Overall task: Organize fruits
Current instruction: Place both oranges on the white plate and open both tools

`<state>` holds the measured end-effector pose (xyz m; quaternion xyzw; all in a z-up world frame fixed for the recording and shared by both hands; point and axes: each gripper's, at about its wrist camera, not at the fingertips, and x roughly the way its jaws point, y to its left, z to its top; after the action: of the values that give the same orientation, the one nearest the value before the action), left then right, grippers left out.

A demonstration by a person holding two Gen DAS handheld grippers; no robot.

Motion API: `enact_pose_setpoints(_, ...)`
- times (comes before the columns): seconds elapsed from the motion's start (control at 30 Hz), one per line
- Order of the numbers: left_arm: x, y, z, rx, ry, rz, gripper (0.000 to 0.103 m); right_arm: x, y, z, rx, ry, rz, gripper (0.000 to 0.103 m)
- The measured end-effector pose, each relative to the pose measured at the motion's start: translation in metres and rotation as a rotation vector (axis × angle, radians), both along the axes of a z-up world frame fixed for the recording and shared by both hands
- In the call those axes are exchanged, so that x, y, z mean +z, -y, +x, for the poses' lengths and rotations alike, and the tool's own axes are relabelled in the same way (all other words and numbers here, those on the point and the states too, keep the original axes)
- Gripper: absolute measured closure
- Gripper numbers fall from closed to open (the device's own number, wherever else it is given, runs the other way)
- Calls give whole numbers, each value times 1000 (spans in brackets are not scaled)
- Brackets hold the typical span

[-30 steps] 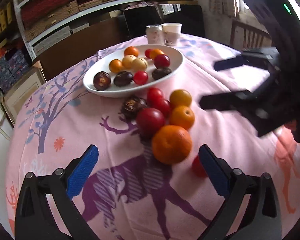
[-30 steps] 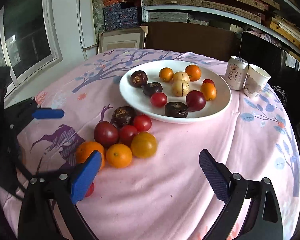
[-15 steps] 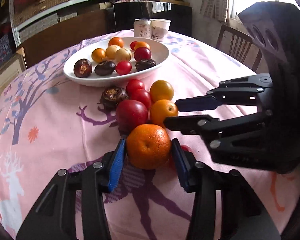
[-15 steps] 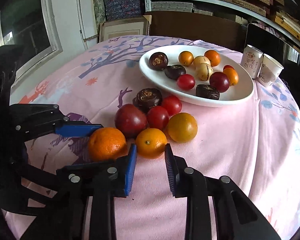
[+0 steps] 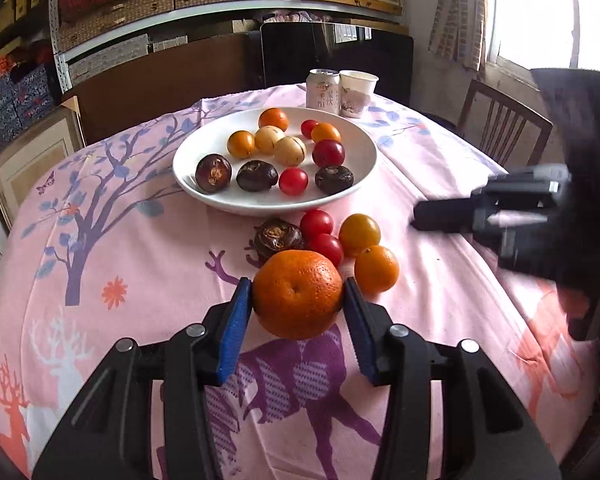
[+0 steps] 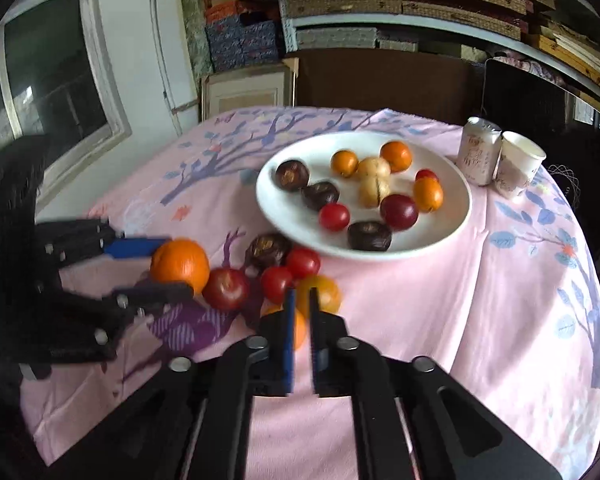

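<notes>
One large orange (image 5: 297, 294) is pinched between the jaws of the left gripper (image 5: 296, 300), just in front of the loose heap on the desk (image 5: 440, 300). The jaws of the right gripper (image 6: 300, 312) have just been opening; only a narrow gap is seen, with nothing gripped in it. Eleven fruits are counted on the one white plate (image 5: 356, 184): three dark brown, three orange, two pale, two small red, one dark red. One can (image 5: 323, 91) and one paper cup (image 5: 358, 93) are set behind it. The dark red plum (image 6: 226, 288) is shown only in the right view; in the left view it is hidden by the large orange. One chair (image 5: 504, 120) is seen only in the left view.
</notes>
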<state>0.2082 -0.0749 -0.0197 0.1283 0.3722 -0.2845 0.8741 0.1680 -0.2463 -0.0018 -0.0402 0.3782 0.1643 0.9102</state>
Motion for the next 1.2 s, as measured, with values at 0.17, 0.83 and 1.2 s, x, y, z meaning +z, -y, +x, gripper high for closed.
enact_pose_setpoints(0.17,-2,0,-6,-2,30,22,58,-28,-26,5,41,-50,-68,44)
enact_pose_setpoints(0.83,34,21,42,46,168,-9,58,45,20,42,-113,144,-40,68)
enact_pose_setpoints(1.2,10,39,124,202,121,-44,57,12,44,107,-215,64,26,67)
